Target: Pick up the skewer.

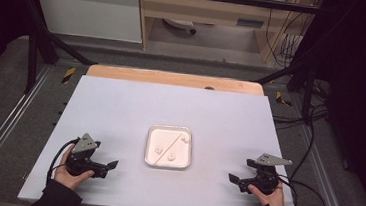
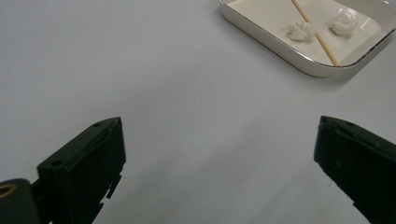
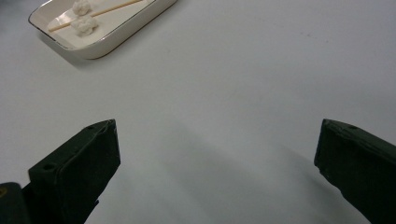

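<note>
High view shows us the tray mid-counter, holding a stick and three white lumps. Our left gripper and right gripper rest either side of the tray, well apart from it, jaws spread and empty. Nudging the shallow tray rim could roll the stick out. Bare counter surrounds the tray.

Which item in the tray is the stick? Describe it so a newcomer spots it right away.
On the white table, midway between the two grippers, sits a shallow white square tray. Inside, the stick is a thin tan wooden rod lying diagonally across the tray. Its neighbours are three small white fluffy lumps; it alone is long, straight and tan.
</note>
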`<state>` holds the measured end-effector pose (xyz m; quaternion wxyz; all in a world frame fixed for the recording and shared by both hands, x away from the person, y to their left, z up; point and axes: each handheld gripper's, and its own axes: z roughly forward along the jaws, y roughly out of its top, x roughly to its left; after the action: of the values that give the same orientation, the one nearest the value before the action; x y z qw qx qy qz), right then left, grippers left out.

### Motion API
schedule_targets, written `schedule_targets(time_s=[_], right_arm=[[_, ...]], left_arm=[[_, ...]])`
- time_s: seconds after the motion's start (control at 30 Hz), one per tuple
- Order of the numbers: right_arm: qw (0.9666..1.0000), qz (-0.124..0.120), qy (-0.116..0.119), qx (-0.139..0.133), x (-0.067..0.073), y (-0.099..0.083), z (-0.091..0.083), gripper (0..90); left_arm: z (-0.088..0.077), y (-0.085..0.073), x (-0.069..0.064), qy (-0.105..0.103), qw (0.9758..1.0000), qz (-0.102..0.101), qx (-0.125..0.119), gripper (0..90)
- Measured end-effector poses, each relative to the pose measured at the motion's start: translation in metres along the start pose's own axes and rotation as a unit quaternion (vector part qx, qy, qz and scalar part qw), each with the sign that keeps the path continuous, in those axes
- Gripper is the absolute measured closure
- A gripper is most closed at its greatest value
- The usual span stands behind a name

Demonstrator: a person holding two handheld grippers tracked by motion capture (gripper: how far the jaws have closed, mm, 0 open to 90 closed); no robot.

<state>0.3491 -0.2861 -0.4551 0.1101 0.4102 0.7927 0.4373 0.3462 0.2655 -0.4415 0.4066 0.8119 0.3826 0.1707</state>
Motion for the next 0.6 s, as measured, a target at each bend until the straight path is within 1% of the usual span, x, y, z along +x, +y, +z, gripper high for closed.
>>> schedule_targets(time_s=[0.13,0.3,0.37,0.6], right_arm=[[1.0000,0.000,0.000,-0.001,-0.0001,0.0001,0.0005,0.8],[1.0000,-0.004,0.001,-0.003,-0.0008,0.0006,-0.0001,0.9],[1.0000,-0.003,0.001,-0.004,-0.0007,0.0006,-0.0001,0.9],[1.0000,-0.001,-0.002,0.000,-0.0006,0.0007,0.0004,0.8]], left_arm=[[0.0003,0.0006,-0.0003,0.002,1.0000,-0.002,0.000,2.2],[0.0009,0.0034,-0.0029,0.000,1.0000,0.001,-0.001,2.2],[0.0017,0.0047,-0.0039,0.001,1.0000,-0.002,-0.001,2.4],[0.0028,0.0091,-0.0077,0.000,1.0000,-0.004,-0.001,2.4]])
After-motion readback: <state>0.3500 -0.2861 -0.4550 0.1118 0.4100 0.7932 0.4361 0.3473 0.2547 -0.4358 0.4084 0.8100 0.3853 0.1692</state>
